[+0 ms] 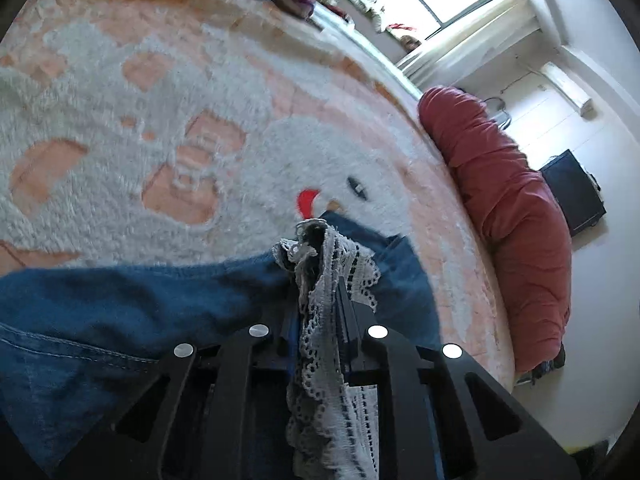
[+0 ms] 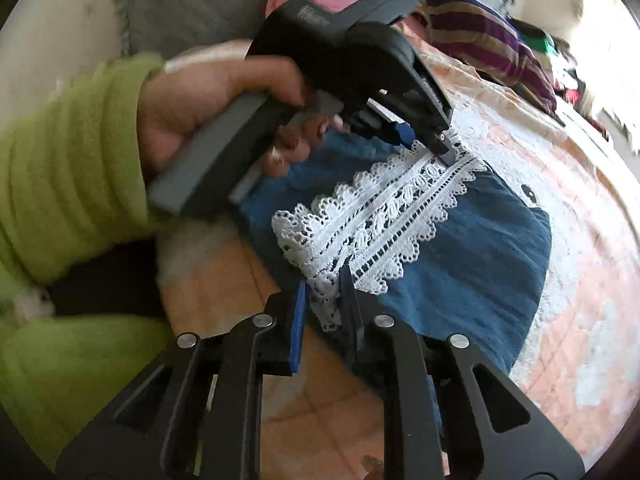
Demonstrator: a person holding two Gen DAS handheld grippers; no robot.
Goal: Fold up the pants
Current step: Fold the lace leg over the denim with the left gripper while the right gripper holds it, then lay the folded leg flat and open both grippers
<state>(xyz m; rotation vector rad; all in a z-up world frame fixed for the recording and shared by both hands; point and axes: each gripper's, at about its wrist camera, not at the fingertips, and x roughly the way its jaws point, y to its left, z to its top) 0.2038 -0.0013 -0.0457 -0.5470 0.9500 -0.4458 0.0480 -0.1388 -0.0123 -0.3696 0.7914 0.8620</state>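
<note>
Blue denim pants [image 1: 120, 300] with a white lace hem [image 1: 320, 320] lie on a plush peach and white blanket [image 1: 160, 100]. My left gripper [image 1: 320, 276] is shut on the bunched lace, which drapes back over its fingers. In the right wrist view the lace hem [image 2: 380, 220] stretches across the blue pants [image 2: 480, 260]. My right gripper [image 2: 324, 280] is shut on the near end of the lace. The left gripper [image 2: 444, 152] pinches the far end, held by a hand [image 2: 208, 112] in a green sleeve [image 2: 72, 168].
A long red bolster [image 1: 512, 208] lies along the bed's right edge, with a black box [image 1: 572, 196] on the floor beyond. A small dark object [image 1: 357, 188] rests on the blanket. Striped cloth [image 2: 492, 40] and a grey cushion [image 2: 192, 4] sit at the far side.
</note>
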